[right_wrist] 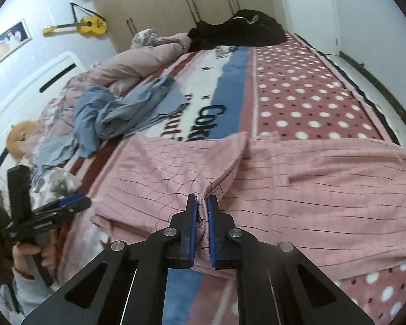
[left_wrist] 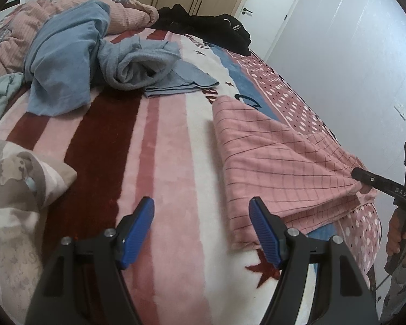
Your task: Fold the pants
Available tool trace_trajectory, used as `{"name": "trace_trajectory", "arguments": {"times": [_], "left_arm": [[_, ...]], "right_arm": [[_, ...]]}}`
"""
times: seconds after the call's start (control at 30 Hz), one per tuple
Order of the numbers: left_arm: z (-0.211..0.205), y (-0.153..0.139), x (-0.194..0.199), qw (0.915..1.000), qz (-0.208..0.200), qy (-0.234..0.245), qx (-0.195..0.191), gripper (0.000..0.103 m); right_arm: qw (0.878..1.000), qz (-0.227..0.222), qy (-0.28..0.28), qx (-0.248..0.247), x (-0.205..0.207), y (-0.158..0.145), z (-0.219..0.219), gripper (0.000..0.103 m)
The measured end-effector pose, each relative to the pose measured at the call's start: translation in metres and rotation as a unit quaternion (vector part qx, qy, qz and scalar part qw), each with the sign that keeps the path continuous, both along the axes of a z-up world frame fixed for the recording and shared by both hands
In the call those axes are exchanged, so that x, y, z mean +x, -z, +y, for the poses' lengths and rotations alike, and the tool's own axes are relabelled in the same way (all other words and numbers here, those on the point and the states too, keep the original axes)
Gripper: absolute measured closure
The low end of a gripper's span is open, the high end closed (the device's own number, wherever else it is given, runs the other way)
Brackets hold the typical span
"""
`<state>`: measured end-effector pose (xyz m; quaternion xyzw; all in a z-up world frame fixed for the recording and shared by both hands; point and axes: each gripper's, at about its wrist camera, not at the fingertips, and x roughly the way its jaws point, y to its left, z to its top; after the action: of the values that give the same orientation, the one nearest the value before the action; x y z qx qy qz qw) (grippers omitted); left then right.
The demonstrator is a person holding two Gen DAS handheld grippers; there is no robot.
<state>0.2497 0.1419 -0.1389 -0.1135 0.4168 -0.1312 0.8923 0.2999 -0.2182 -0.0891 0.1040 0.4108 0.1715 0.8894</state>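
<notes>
Right fingers (right_wrist: 193, 230): pressed together on a bunched edge of the pink checked pants (right_wrist: 297, 178).
Left fingers (left_wrist: 138, 227): spread, nothing held, above the striped blanket (left_wrist: 154, 146).
Pants: laid near the bed's edge, long axis running sideways across the right wrist view, partly folded over.
Right gripper (right_wrist: 202, 230): levelled forward over the bed.
Left gripper (left_wrist: 201, 230): hand-held beside the pants.
Writing: "DAS" is seen on the right gripper; blanket lettering is partly covered.

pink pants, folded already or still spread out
Partly folded. The pink pants lie on the bed blanket with one layer doubled over another, and the right gripper is shut on a bunched fold.
</notes>
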Motion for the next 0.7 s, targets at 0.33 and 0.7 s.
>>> {"name": "trace_trajectory", "arguments": {"times": [0.33,0.7], "left_arm": [[-0.007,0.004,0.003,0.9999,0.007,0.008,0.004,0.034],[-0.036,0.011,0.017,0.9998,0.008,0.011,0.015,0.03]], "right_arm": [[0.997,0.057,-0.028,-0.034,-0.006,0.035,-0.007,0.097],[1.0,0.01,0.003,-0.021,0.045,0.006,-0.02,0.06]]}}
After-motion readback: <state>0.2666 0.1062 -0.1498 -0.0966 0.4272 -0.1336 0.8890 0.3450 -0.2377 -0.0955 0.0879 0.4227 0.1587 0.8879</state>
